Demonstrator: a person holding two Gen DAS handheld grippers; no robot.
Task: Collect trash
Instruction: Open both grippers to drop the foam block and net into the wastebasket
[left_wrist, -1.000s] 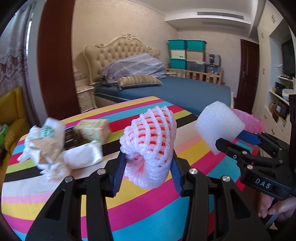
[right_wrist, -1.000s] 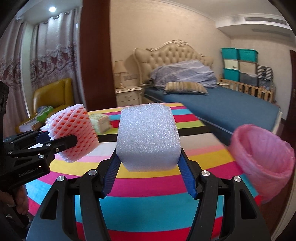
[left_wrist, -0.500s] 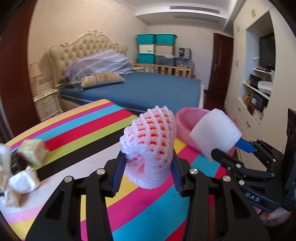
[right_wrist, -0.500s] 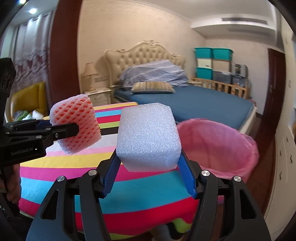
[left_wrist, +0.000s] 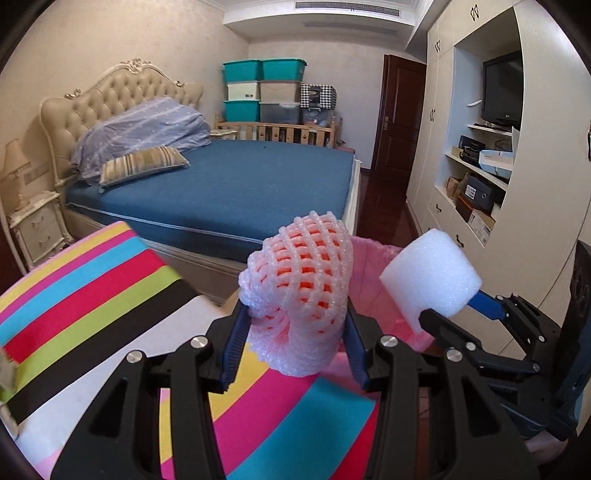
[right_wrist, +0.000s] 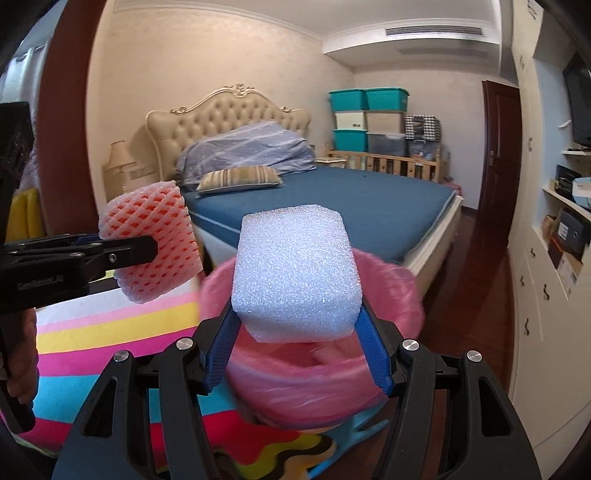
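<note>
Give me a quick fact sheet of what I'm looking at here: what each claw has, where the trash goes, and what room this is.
left gripper: closed on a pink foam fruit net
right gripper: closed on a white foam block
bin: pink-lined trash bin, beside the table's edge, just beyond both grippers
table: striped tablecloth in bright colours
room: bedroom, blue bed, teal storage boxes stacked behind it
stage: both pieces held up near the bin, neither dropped in yet
</note>
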